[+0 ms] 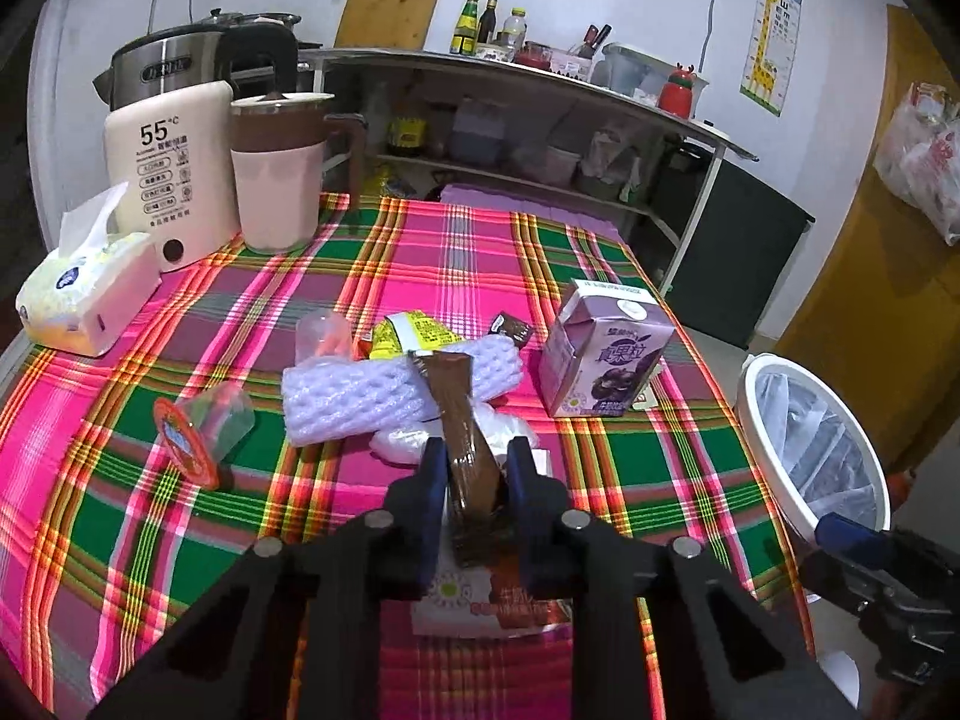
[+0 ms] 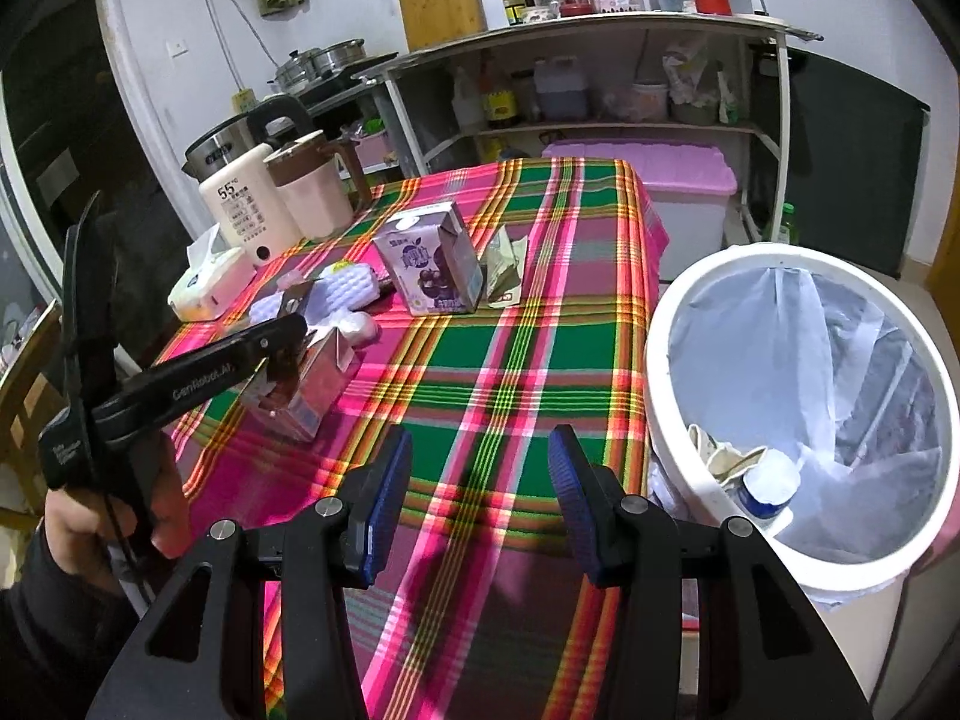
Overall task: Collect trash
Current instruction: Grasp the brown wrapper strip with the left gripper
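My left gripper [image 1: 477, 450] is shut on a long brown wrapper [image 1: 459, 420] and holds it above a pink-and-white milk carton [image 1: 480, 603]; it shows in the right wrist view [image 2: 288, 339] over the same carton [image 2: 315, 387]. Trash lies on the plaid tablecloth [image 1: 360, 276]: a white foam net [image 1: 384, 390], a purple juice carton [image 1: 603, 351], a yellow wrapper [image 1: 414, 333], a jelly cup [image 1: 201, 426] and a small brown packet [image 1: 510, 327]. My right gripper [image 2: 480, 468] is open and empty over the table's near edge, beside the white bin [image 2: 804, 408].
A kettle [image 1: 171, 168], a pink jug [image 1: 279, 171] and a tissue pack [image 1: 90, 291] stand at the table's far left. The lined bin [image 1: 810, 438] holds a bottle [image 2: 768, 486] and crumpled paper. A shelf unit [image 2: 600, 78] and a lidded box [image 2: 678, 186] stand behind the table.
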